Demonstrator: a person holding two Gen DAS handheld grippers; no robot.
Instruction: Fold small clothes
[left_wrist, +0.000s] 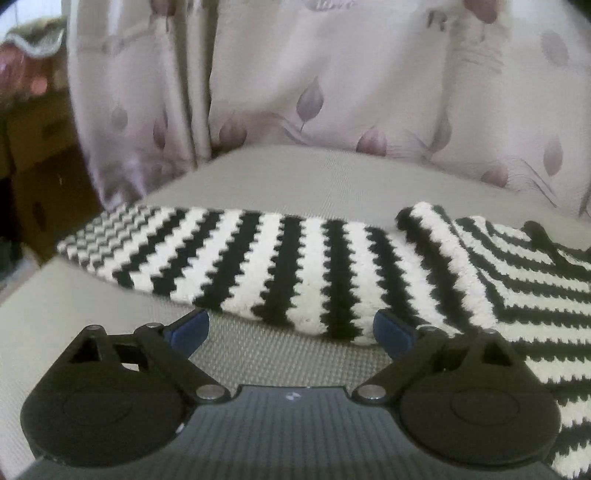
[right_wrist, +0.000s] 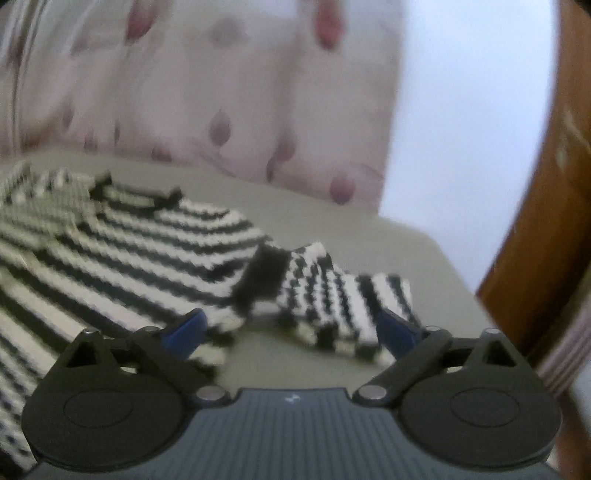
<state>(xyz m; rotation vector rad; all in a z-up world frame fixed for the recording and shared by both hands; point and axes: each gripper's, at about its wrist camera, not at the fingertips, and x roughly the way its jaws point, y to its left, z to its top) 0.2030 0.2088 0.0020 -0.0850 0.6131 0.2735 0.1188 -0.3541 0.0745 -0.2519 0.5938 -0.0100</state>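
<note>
A small black-and-white striped knitted sweater lies flat on a grey padded surface. In the left wrist view its left sleeve (left_wrist: 266, 269) stretches sideways just beyond my left gripper (left_wrist: 291, 332), which is open and empty at the sleeve's near edge; the body (left_wrist: 535, 295) lies to the right. In the blurred right wrist view the sweater body (right_wrist: 122, 243) fills the left, and the crumpled right sleeve (right_wrist: 340, 299) lies just ahead of my right gripper (right_wrist: 291, 332), which is open and empty.
A pale pink curtain (left_wrist: 332, 85) with leaf prints hangs behind the grey surface (left_wrist: 295, 177). Brown boxes (left_wrist: 40, 147) stand at the far left. A wooden panel (right_wrist: 550, 206) stands at the right, past the surface's edge.
</note>
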